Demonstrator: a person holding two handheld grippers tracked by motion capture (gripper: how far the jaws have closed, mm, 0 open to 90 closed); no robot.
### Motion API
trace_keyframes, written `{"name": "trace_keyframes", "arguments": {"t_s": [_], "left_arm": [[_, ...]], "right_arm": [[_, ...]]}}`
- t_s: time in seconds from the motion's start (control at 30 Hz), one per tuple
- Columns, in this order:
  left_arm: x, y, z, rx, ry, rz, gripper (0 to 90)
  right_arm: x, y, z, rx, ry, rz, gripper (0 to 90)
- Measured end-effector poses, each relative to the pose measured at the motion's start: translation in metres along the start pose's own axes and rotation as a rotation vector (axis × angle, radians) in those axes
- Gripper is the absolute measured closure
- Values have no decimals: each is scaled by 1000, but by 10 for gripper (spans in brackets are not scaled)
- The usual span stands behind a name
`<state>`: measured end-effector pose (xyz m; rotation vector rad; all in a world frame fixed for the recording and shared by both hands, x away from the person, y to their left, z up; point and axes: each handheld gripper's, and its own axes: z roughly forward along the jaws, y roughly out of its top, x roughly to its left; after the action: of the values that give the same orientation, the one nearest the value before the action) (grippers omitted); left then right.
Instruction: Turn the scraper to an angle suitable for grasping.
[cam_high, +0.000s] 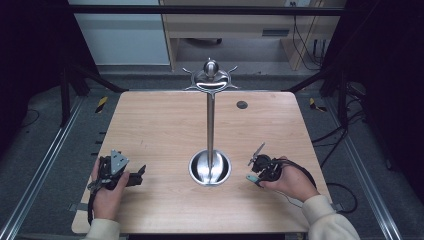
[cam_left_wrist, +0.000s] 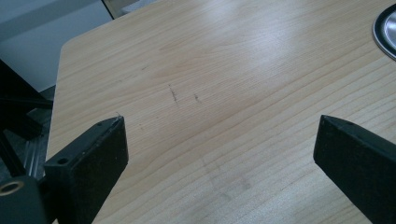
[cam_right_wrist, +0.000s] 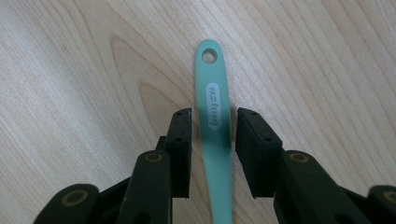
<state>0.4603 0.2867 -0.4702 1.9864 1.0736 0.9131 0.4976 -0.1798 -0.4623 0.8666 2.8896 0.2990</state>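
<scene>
Right gripper (cam_right_wrist: 214, 135) jaws flank a teal utensil handle (cam_right_wrist: 213, 102), unclenched; left gripper (cam_left_wrist: 219, 144) jaws released over the desk (cam_left_wrist: 224, 70)

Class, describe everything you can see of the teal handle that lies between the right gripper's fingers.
The teal handle looks like smooth plastic or silicone: long, slim, with a rounded end pierced by a hanging hole and a pale oval label with unreadable lettering. It runs along the wooden table, lengthwise between the right gripper fingers, which flank it closely; whether they touch it cannot be told. Its other end is hidden. From above, a teal tip pokes out near the hand.
</scene>
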Motion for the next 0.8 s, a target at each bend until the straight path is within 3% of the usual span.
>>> {"name": "trace_keyframes", "arguments": {"t_s": [0.8], "left_arm": [[-1,0,1,5,1,5,28]], "right_arm": [[-3,6,5,42,24,-6,703]]}}
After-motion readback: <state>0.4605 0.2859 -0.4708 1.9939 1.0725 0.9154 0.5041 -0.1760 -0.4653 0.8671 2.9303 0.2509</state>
